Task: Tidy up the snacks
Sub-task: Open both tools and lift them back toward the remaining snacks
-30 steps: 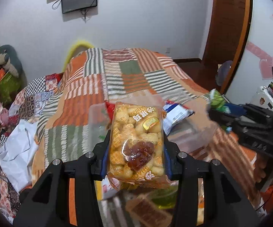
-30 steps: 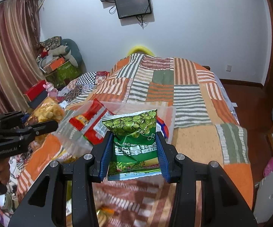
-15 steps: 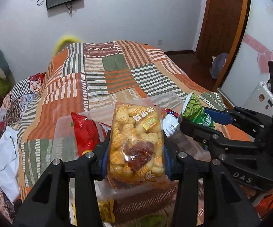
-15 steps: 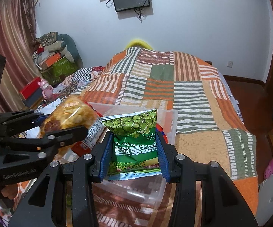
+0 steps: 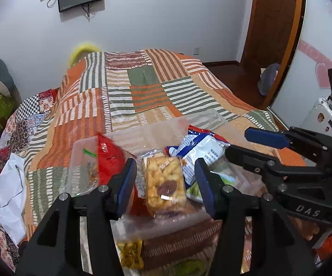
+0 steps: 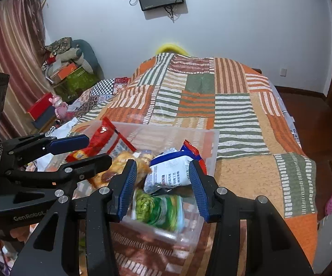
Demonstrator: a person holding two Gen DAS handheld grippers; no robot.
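Note:
A clear plastic bin point(image 5: 81, 145) point(image 6: 216, 138) stands on the bed with a red bag point(image 5: 108, 158) point(image 6: 101, 135) and a blue-and-white bag point(image 5: 202, 151) point(image 6: 170, 172) inside. My left gripper point(image 5: 165, 168) point(image 6: 99, 149) hangs over it, jaws opening. The yellow cookie bag point(image 5: 164, 184) point(image 6: 122, 161) lies in the bin between the pads, with gaps on both sides. My right gripper point(image 6: 162, 168) point(image 5: 246, 146) is beside it over the bin, jaws also opening. The green pea bag point(image 6: 159, 209), blurred, is below its pads in the bin and untouched.
The patchwork quilt point(image 5: 143, 87) covers the bed beyond the bin. More snack packs, one yellow point(image 5: 130, 255), lie on the quilt in front of the bin. A white plastic bag point(image 5: 7, 197) sits at the left edge. Boxes and toys point(image 6: 71, 78) crowd the left wall; a white suitcase point(image 5: 320, 115) stands right.
Both grippers have let go. The cookie bag dropped from the left jaws into the bin, and the green pea bag slipped down out of the right jaws. The left gripper came over the bin.

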